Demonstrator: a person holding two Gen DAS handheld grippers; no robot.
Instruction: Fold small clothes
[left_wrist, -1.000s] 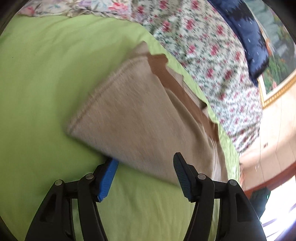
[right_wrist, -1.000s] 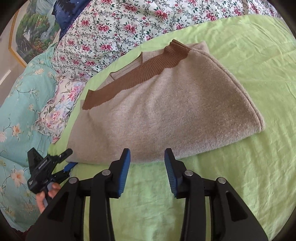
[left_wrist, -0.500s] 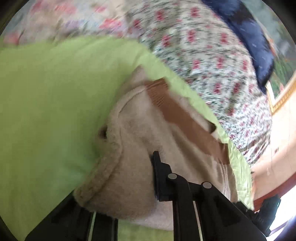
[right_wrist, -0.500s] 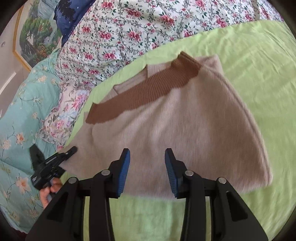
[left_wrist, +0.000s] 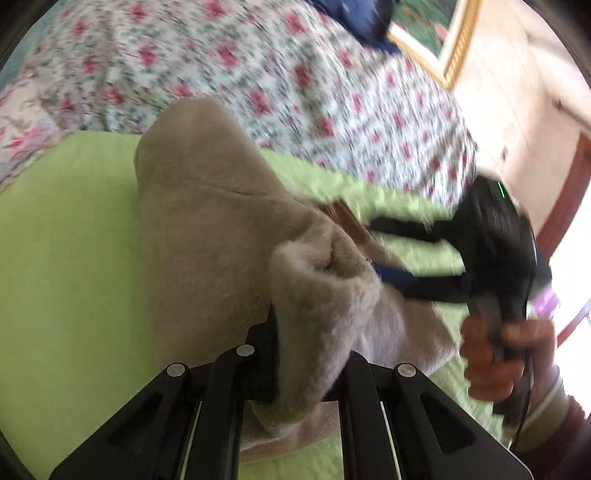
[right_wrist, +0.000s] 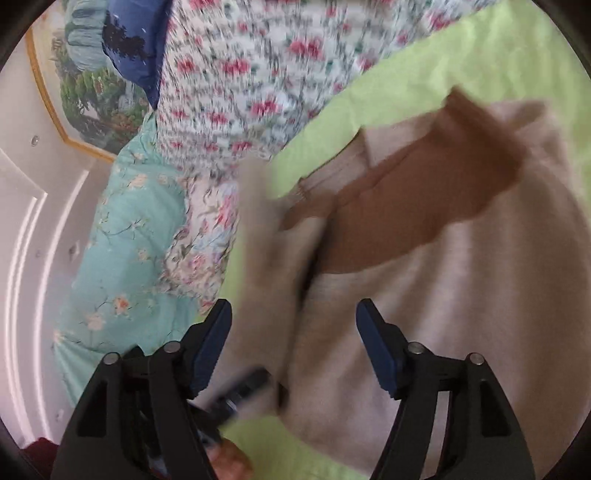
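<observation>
A beige knit sweater with a brown ribbed collar lies on the green sheet. My left gripper is shut on a thick fold of the sweater's edge, which it holds up off the sheet so that the cloth drapes over its fingers. In the left wrist view my right gripper reaches in from the right, its fingers at the sweater by the collar. In its own view the right gripper has its jaws opening wide over the sweater. The raised fold sits between them, and the pads do not press it.
A floral quilt and a teal flowered pillow border the green sheet. A navy cushion and a gold-framed picture stand behind. A person's hand grips the right tool. Both views are motion-blurred.
The left gripper closed on the sweater's edge, lifted it and carried it toward the collar side. The right gripper moved in over the sweater and its jaws spread wider.
</observation>
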